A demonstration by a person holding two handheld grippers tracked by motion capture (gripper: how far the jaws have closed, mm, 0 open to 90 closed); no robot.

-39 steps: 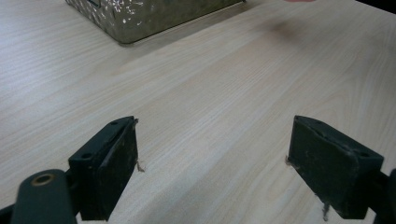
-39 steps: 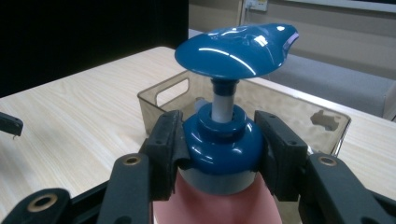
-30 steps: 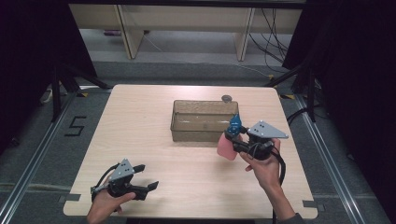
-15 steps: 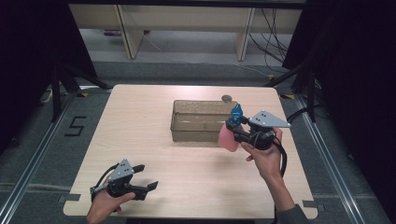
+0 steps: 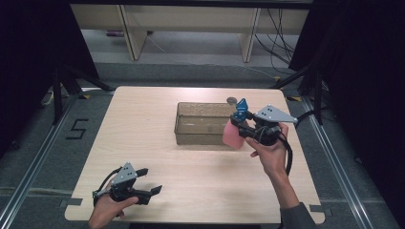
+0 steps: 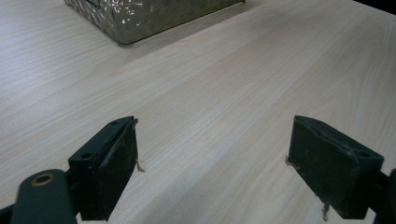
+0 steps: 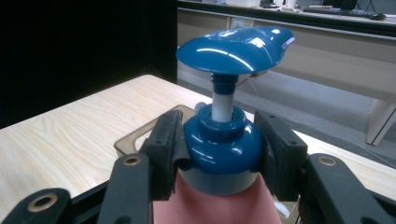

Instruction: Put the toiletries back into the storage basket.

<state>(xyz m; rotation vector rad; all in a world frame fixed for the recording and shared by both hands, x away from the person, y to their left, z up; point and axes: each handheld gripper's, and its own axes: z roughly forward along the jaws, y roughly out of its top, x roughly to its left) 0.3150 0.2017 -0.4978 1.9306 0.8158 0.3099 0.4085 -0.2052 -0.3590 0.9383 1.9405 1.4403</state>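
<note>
A pink pump bottle [image 5: 232, 134] with a blue pump head [image 5: 241, 107] hangs in the air by the right end of a clear brown bin [image 5: 203, 123]. My right gripper [image 5: 241, 125] is shut on the bottle's blue collar [image 7: 219, 149], one black pad on each side, and the blue pump head [image 7: 236, 44] rises above the jaws. My left gripper [image 5: 150, 182] rests low at the table's front left, held by a hand, jaws pointing right. Its fingers [image 6: 109, 163] stand wide apart over bare wood, with nothing between them.
The light wooden table [image 5: 143, 129] carries the bin near its middle. A small round grey object [image 5: 231, 100] lies just behind the bin's far right corner. A corner of the bin [image 6: 140, 18] sits ahead of the left jaws. Dark floor and rails surround the table.
My right gripper has carried the pink bottle upward and a little farther from the person, closer to the bin's right end. The left gripper has stayed where it was.
</note>
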